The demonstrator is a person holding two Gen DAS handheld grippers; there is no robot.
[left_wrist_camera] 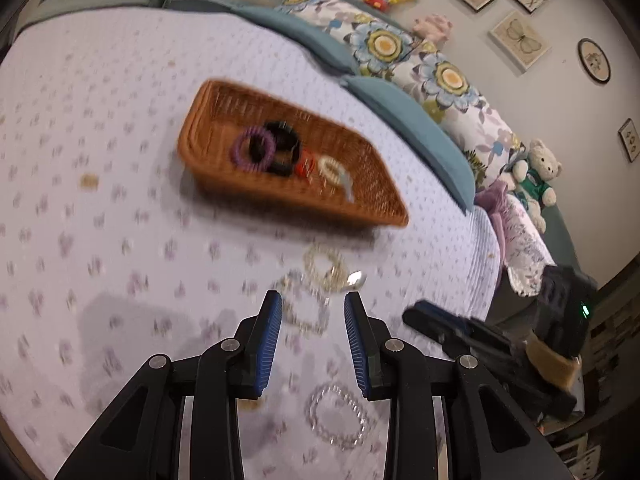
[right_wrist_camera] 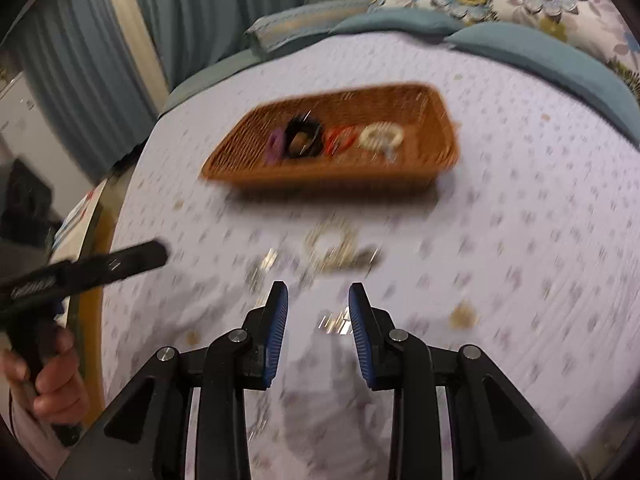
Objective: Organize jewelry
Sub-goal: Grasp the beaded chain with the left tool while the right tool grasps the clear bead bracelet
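Note:
A brown wicker basket [left_wrist_camera: 280, 196] lies on the bed, and shows again in the right wrist view [right_wrist_camera: 320, 178]. It holds a purple ring [left_wrist_camera: 253, 149], a black scrunchie [left_wrist_camera: 285, 142], a red piece [left_wrist_camera: 306, 166] and a cream pearl piece [left_wrist_camera: 332, 170]. On the cover in front of it lie a pearl bracelet [left_wrist_camera: 324, 270], a thin chain [left_wrist_camera: 304, 314] and a clear bead bracelet [left_wrist_camera: 338, 416]. My left gripper [left_wrist_camera: 313, 300] hovers open above the chain, holding nothing. My right gripper [right_wrist_camera: 319, 292] is open and empty, short of the pearl bracelet [right_wrist_camera: 330, 246]. Both views are blurred.
The bed has a lilac flowered cover [left_wrist_camera: 120, 120]. Blue and floral pillows [left_wrist_camera: 400, 52] and soft toys [left_wrist_camera: 536, 176] line its far side. A small gold piece [right_wrist_camera: 464, 316] lies right of my right gripper. A hand [right_wrist_camera: 52, 384] holds the left gripper [right_wrist_camera: 120, 262] over the bed's edge.

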